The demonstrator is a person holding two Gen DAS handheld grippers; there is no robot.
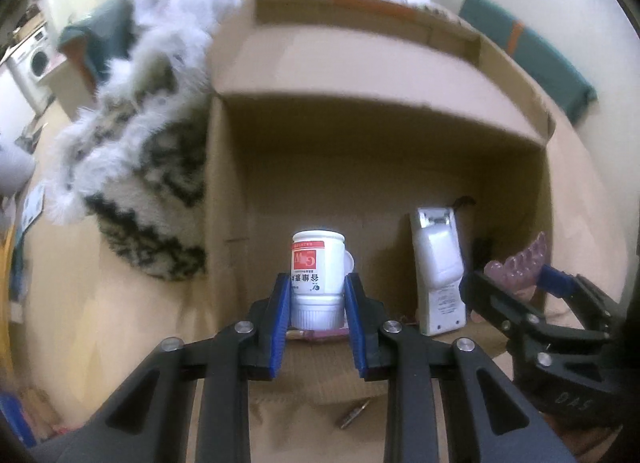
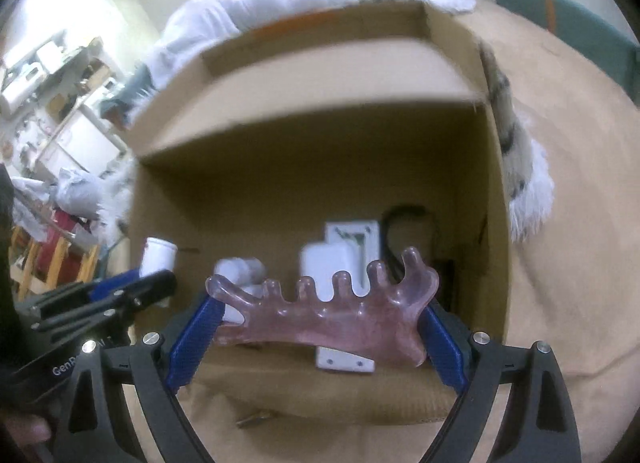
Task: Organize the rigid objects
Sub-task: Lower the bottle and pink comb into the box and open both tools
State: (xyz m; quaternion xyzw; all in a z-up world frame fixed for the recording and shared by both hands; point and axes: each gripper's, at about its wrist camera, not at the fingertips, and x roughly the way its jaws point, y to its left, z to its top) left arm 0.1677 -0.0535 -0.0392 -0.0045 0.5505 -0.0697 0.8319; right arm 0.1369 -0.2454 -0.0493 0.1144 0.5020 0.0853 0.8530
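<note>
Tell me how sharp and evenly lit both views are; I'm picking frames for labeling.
Left wrist view: the white bottle in the left tool is fairly sharp, but the cardboard box rim smears and its interior is shadowed. Right wrist view: softer overall, the pink comb in the right tool is readable, background blurred; fisheye bends both.

Pale walls, a washing machine (image 1: 38,59) at far left, cluttered shelves (image 2: 60,103) beyond, tan floor (image 1: 120,303).

Your white bottle (image 1: 318,279), centre frame, carries an upside-down red label with "GW" and Chinese characters. "Gen" is printed on the left gripper (image 2: 64,370), lower left.
</note>
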